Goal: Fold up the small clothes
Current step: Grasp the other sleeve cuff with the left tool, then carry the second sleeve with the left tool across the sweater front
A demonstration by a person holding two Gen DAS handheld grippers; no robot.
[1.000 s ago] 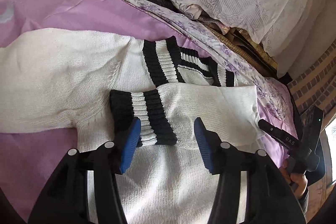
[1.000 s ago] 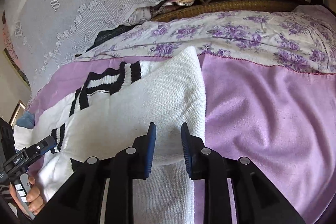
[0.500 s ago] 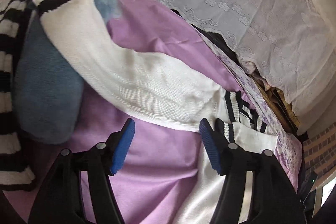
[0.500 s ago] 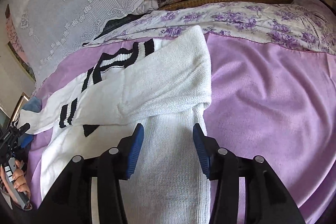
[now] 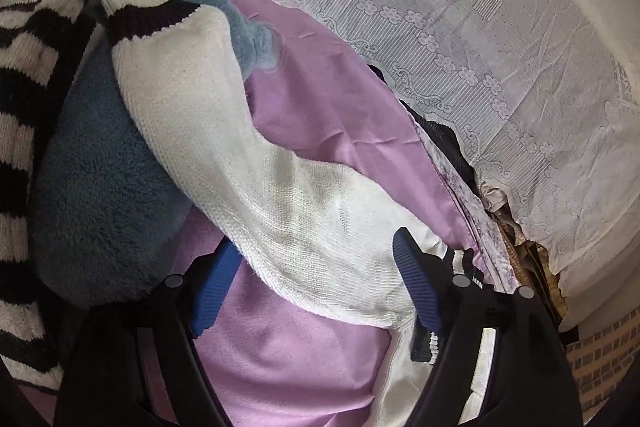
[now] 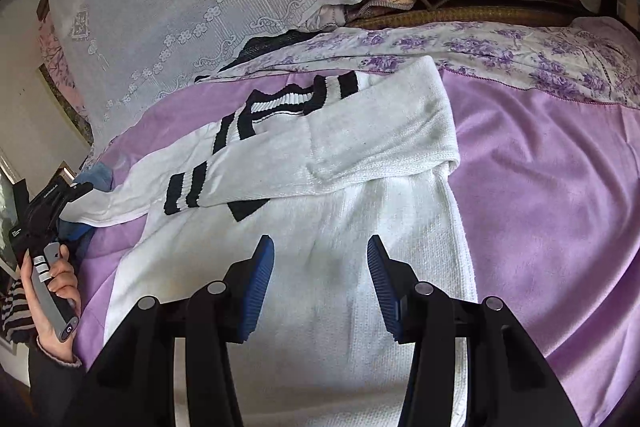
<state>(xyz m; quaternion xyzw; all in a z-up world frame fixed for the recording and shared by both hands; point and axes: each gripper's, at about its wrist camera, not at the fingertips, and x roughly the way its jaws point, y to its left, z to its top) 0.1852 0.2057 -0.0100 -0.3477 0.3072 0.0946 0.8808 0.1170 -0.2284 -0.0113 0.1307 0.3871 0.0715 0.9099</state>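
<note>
A white knit sweater (image 6: 340, 227) lies flat on the purple blanket (image 6: 560, 187). One sleeve is folded across its chest, with the black-striped cuff (image 6: 184, 193) pointing left. My right gripper (image 6: 320, 275) hovers open over the sweater's body, nothing between its pads. The other sleeve (image 5: 248, 167) stretches out to the upper left, its striped cuff (image 5: 136, 11) resting on a blue fleece. My left gripper (image 5: 316, 287) straddles this sleeve near the shoulder. Its jaws are opening, with the sleeve between them and the pads not pressing on it. A hand holds that gripper (image 6: 44, 227) at the left edge of the right wrist view.
A blue fleece garment (image 5: 100, 195) and a black-and-white striped knit (image 5: 20, 107) are piled at the left. A white lace cloth (image 5: 480, 47) covers the stack behind the bed. A floral sheet (image 6: 520, 55) borders the blanket's far side.
My left gripper left the folded cuff on the chest, swung left to the outstretched sleeve and widened. My right gripper opened and drew back from the folded sleeve to the sweater's body.
</note>
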